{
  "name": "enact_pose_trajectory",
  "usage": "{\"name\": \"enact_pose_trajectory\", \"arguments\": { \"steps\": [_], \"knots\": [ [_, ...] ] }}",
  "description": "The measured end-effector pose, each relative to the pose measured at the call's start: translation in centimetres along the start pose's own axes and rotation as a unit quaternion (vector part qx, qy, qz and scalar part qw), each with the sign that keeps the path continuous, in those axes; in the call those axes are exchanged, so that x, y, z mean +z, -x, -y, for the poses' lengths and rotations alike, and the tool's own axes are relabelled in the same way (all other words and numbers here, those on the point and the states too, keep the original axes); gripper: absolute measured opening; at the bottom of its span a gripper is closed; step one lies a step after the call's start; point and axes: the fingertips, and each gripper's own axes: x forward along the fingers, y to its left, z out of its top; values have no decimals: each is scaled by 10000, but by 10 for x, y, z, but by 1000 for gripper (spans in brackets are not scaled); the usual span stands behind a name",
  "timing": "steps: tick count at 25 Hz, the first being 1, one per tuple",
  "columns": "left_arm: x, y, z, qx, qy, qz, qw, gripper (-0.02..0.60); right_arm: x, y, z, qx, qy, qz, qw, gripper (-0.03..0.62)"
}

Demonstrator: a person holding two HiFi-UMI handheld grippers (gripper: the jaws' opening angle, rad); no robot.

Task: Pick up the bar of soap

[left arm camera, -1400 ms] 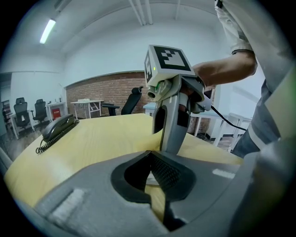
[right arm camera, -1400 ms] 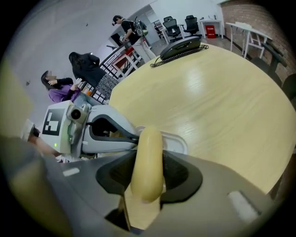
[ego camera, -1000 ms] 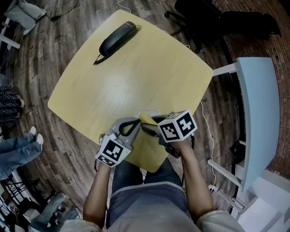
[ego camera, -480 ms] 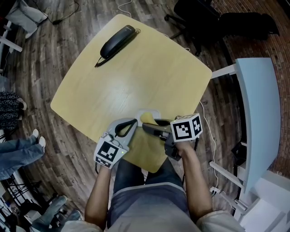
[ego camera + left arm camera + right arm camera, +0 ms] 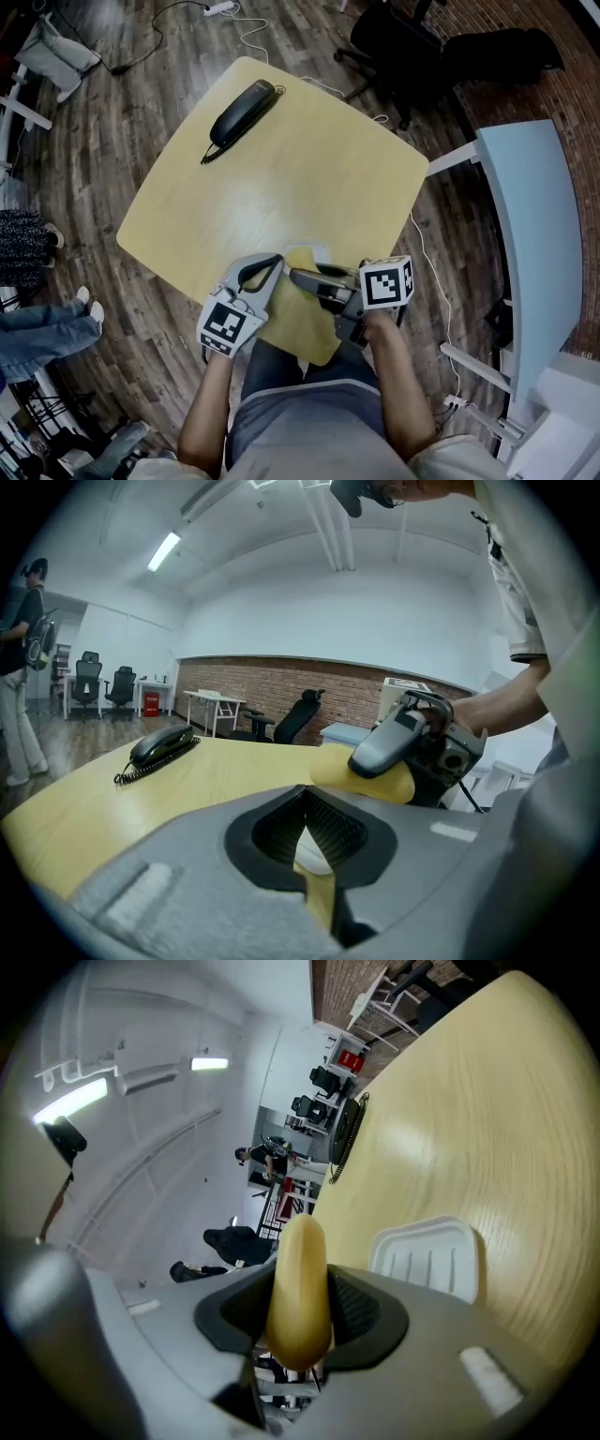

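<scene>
The right tool clamps the yellow bar of soap edgewise between its jaws. It is held just above the white soap dish on the worktop, rolled onto its side and tipped slightly downward. The left tool hovers just left of the soap dish, its jaws closed together on nothing.

**Right gripper view.** The right gripper's fingers clamp a yellow bar of soap, which stands on edge. Beyond it, a white ribbed soap dish lies on the pale desk. A dark telephone sits near the desk's far edge.
</scene>
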Motion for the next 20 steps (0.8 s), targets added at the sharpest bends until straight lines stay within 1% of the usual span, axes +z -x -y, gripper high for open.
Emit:
{"name": "enact_pose_trajectory", "arguments": {
  "steps": [3,9,20],
  "knots": [
    [15,3,0,8,-94,75,9999,3,8,5,-22,180,26,189,9997,153],
    [43,9,7,69,-156,339,9993,3,21,16,-57,441,159,398,9981,153],
    [100,11,25,122,-457,773,9959,3,32,39,-108,775,402,745,9934,153]
  ]
}}
